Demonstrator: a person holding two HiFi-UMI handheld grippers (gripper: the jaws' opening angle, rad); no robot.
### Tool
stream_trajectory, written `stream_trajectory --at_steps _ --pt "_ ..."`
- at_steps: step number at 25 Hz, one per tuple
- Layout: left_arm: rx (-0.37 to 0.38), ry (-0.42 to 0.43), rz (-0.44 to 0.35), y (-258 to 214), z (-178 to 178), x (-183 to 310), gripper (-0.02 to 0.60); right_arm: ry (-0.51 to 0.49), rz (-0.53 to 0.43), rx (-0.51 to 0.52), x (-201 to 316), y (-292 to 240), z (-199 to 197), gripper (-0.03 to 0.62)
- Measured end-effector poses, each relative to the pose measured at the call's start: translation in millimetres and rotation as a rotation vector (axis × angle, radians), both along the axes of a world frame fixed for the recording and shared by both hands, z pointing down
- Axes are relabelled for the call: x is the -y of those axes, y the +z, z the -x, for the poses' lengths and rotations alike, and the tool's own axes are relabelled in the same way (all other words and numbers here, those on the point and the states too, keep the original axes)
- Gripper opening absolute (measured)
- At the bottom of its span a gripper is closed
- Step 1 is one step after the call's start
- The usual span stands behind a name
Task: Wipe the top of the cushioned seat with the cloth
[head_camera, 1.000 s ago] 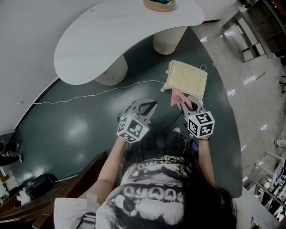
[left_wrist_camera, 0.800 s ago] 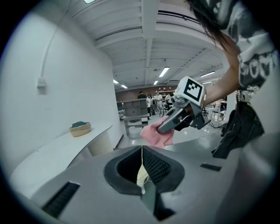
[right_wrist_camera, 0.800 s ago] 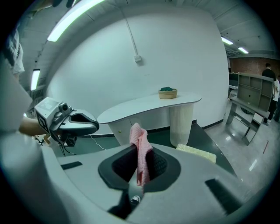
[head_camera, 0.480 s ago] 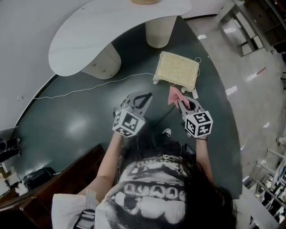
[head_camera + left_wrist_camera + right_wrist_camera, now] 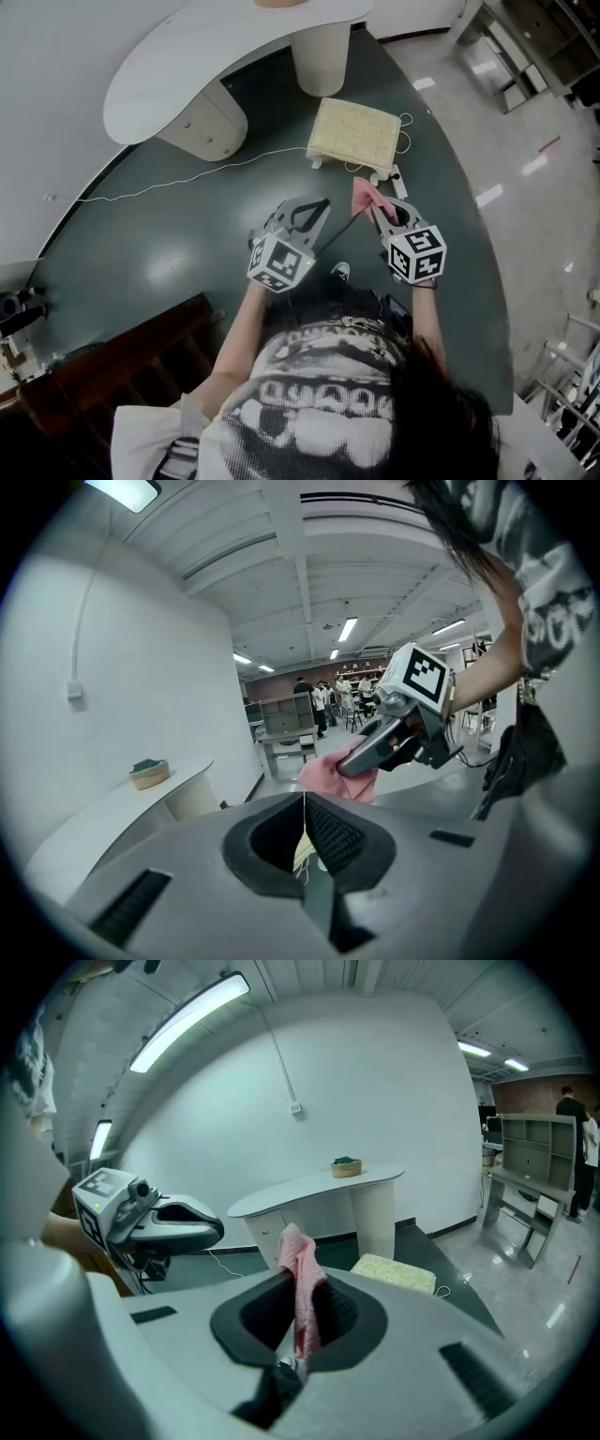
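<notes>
The cushioned seat (image 5: 352,134) stands on the dark floor (image 5: 159,262) by the white counter (image 5: 187,66), with open floor around. The right claw (image 5: 379,214) pinches the pink cloth (image 5: 365,194). The left claw (image 5: 317,206) is closed and empty.

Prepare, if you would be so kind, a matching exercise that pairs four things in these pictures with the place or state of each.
Column one:
1. cloth
2. cushioned seat
3. basket
4. left gripper

Column two:
A. shut, with nothing between its jaws
B. standing on the white table
C. clamped in the right gripper
D. standing on the dark floor

Pairs: 1-C; 2-D; 3-B; 4-A
</notes>
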State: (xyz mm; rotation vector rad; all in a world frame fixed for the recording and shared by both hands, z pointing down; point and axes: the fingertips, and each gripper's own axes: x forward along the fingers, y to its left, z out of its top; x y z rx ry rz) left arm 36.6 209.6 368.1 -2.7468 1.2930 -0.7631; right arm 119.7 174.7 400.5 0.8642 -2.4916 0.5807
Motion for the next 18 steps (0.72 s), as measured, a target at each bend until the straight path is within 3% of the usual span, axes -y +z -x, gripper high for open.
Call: stream_trajectory --at_steps 13,18 --pt "0.03 0.031 -0.041 -12.3 -63.0 -51.7 0.006 -0.021 -0.05 0.056 -43.6 -15.6 -42.3 0.012" --pt "0.035 0.037 -0.055 -21.3 -65.3 -58.9 0.006 -0.027 -0.062 0.07 -49.7 -24.3 -39.8 0.012"
